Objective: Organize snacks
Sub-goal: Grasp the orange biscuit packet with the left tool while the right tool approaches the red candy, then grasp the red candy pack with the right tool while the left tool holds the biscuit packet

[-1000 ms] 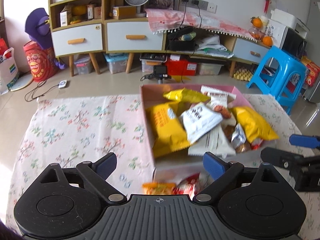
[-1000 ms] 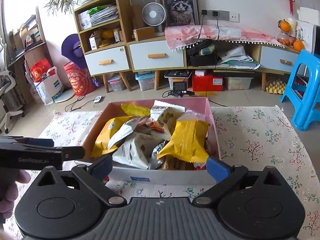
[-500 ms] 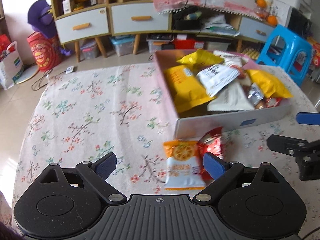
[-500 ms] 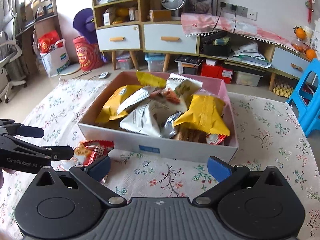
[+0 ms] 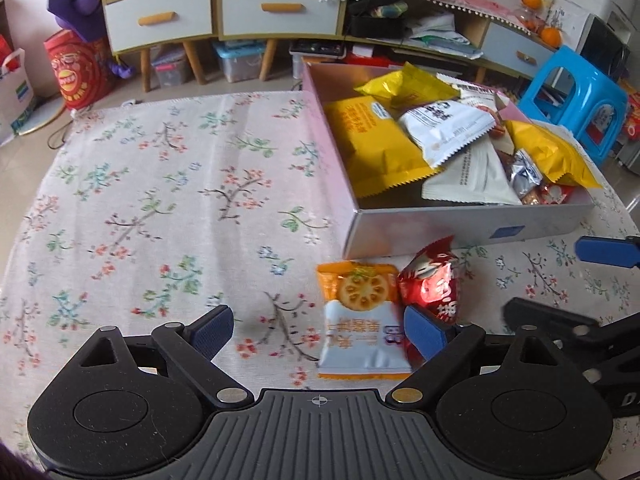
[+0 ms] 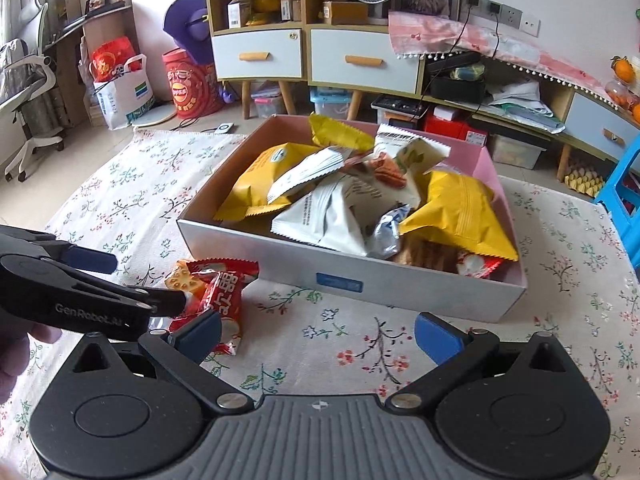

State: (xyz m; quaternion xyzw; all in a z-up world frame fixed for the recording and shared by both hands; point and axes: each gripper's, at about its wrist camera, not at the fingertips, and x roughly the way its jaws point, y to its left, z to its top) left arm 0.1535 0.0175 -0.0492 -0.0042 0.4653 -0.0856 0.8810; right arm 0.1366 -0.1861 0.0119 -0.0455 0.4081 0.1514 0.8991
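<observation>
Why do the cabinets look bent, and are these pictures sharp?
Both views use fisheye lenses, so the cabinets bow toward the edges and corners go dark. Left wrist view: the tablecloth looks slightly smeared. Right wrist view: crisper, with the window area at upper left washed out.

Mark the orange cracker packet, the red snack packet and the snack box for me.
orange cracker packet (image 5: pixel 362 314): left wrist view, middle of its face.
red snack packet (image 5: pixel 434 280): left wrist view, upper front.
snack box (image 6: pixel 280 258): right wrist view, bare near wall.

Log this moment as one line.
left gripper: open, over biscuit packet | right gripper: open | red packet beside box
</observation>
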